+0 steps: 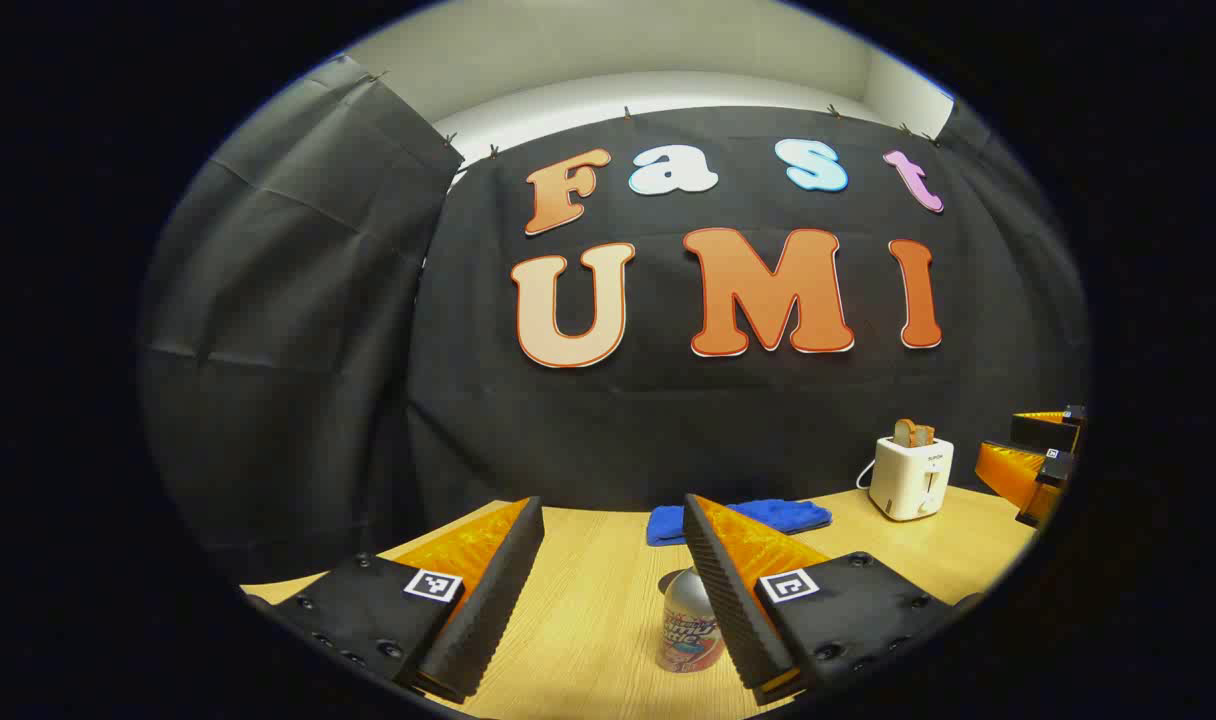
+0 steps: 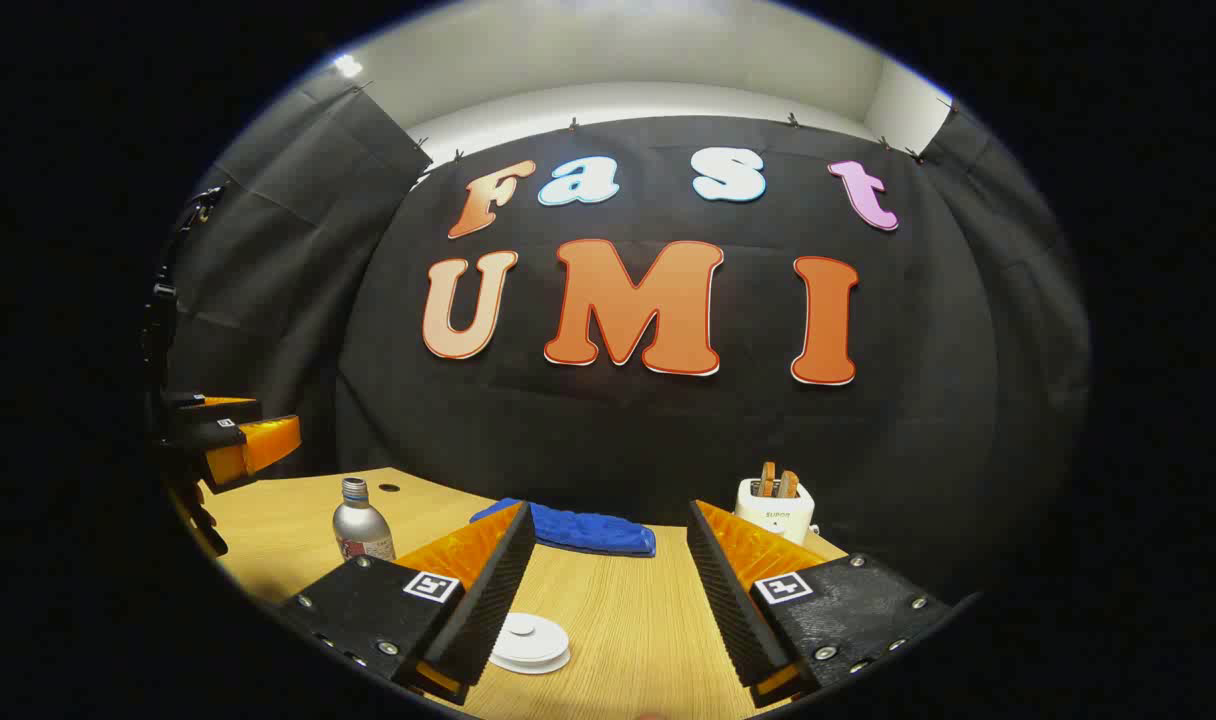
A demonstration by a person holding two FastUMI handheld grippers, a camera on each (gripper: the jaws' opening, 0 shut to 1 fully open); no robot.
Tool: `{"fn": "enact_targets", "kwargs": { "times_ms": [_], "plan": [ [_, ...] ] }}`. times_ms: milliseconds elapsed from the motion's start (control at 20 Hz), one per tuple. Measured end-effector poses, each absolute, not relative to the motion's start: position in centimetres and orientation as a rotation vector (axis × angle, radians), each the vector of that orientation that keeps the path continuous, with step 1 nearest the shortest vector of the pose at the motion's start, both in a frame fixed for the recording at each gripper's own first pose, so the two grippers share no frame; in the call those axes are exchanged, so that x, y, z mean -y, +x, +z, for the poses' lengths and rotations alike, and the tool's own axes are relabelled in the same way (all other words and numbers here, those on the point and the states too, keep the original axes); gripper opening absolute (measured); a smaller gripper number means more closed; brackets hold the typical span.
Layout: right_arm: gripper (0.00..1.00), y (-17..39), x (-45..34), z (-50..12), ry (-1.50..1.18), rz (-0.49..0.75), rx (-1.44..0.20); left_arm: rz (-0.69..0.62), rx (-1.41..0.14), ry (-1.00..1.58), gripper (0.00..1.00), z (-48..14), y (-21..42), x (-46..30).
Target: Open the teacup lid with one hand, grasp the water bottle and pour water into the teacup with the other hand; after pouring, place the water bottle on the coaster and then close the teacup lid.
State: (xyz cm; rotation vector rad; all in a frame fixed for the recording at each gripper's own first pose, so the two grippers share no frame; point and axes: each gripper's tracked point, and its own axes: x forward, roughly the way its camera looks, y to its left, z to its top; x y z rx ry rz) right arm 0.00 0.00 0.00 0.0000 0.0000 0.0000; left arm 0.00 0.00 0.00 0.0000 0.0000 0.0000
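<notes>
A white toaster (image 1: pixel 911 478) with bread slices in its slots stands at the back of the wooden surface (image 1: pixel 608 600). A crumpled blue cloth (image 1: pixel 758 518) lies near it.

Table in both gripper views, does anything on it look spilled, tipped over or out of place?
Nothing stands out. The silver metal water bottle stands upright on the wooden table, the white round teacup lid sits flat, the blue cloth lies at the back, and the white toaster stands upright holding toast. No spill shows.
</notes>
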Motion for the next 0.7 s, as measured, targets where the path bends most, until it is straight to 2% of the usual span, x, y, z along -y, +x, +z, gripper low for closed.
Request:
{"fn": "enact_targets", "kwargs": {
  "times_ms": [700],
  "plan": [
    [0.92,0.43,-0.87,-0.61,0.008,0.023,-0.016,0.003,-0.003,0.006,0.91,-0.40,0.28,-0.33]
  ]
}}
